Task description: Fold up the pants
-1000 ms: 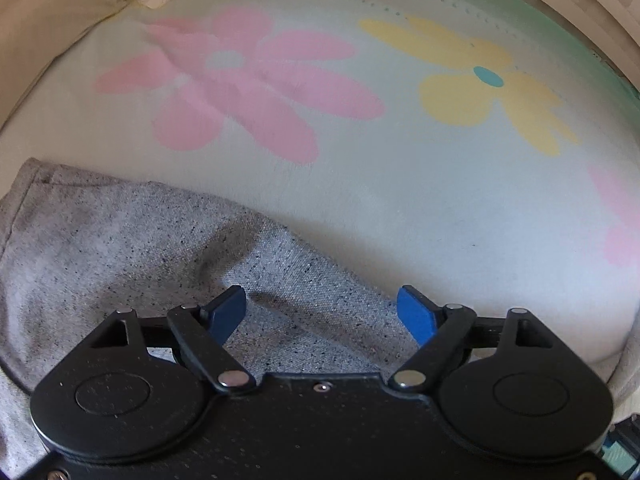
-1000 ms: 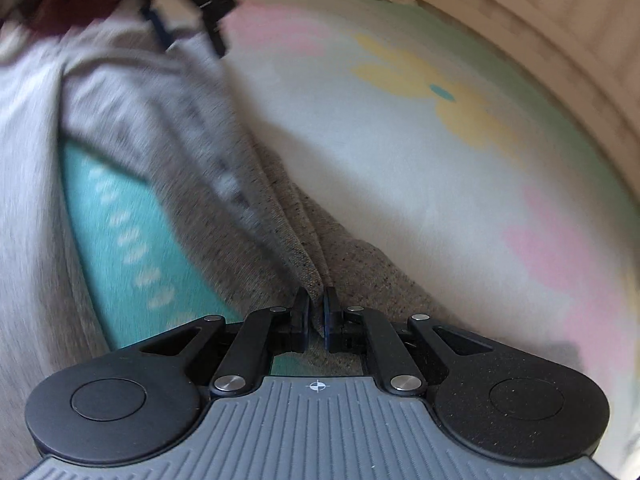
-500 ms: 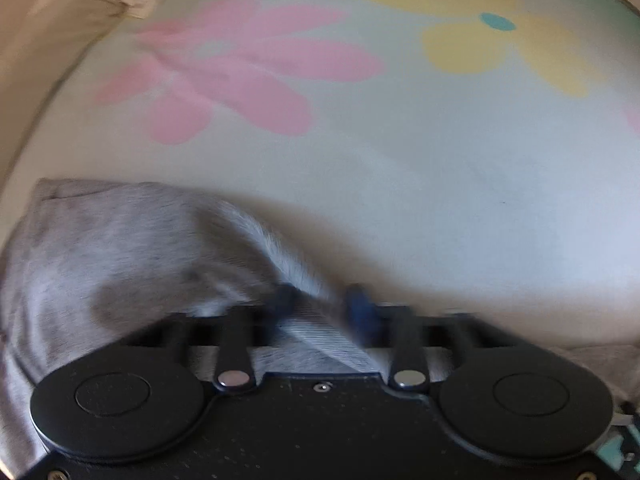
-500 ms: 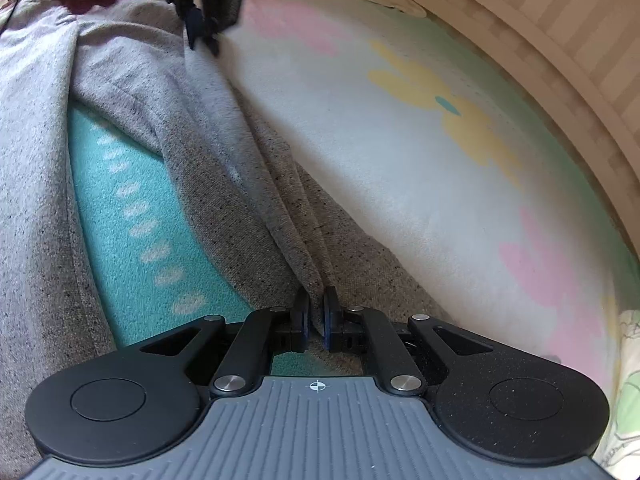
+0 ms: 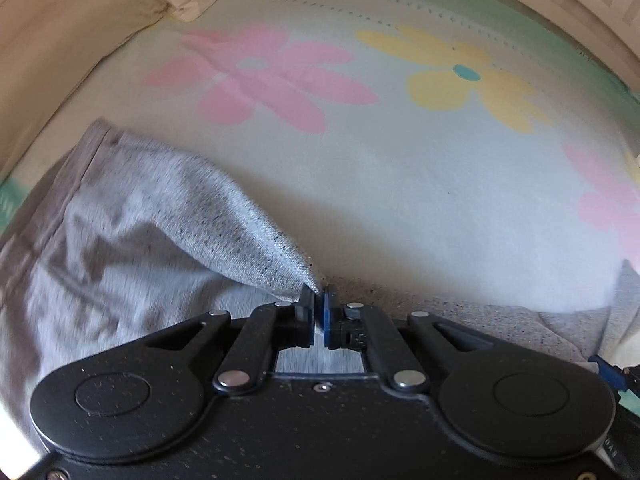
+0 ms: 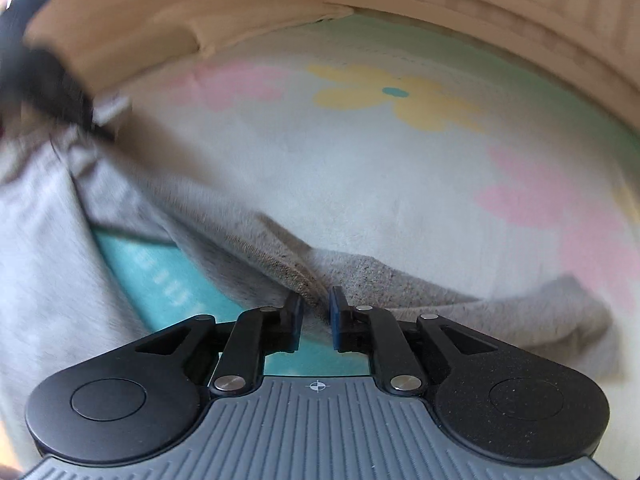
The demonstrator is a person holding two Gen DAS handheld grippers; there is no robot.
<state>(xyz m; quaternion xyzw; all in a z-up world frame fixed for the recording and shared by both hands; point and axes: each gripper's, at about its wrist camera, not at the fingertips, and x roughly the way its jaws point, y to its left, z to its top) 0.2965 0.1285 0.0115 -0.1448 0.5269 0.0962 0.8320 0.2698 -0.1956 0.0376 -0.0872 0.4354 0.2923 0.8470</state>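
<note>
Grey speckled pants (image 5: 132,216) lie on a flowered bedsheet (image 5: 400,184). My left gripper (image 5: 319,304) is shut on a pinched fold of the pants, which rises in a ridge up to the jaws. In the right wrist view the pants (image 6: 400,284) run from the left edge down across to the right. My right gripper (image 6: 316,312) stands slightly apart around a fold of the pants, with the fabric between its blue pads. The left gripper (image 6: 52,92) shows as a dark blur at the upper left.
A turquoise patterned patch (image 6: 160,280) shows between the pant folds. A cream pillow (image 5: 80,20) lies at the far left, and a cream padded edge (image 6: 440,12) borders the bed's far side. The pink and yellow flower print (image 5: 460,76) lies beyond the pants.
My left gripper closed from open onto the pants fold and lifted it. My right gripper swung toward the far bed edge and its jaws parted slightly from fully shut.
</note>
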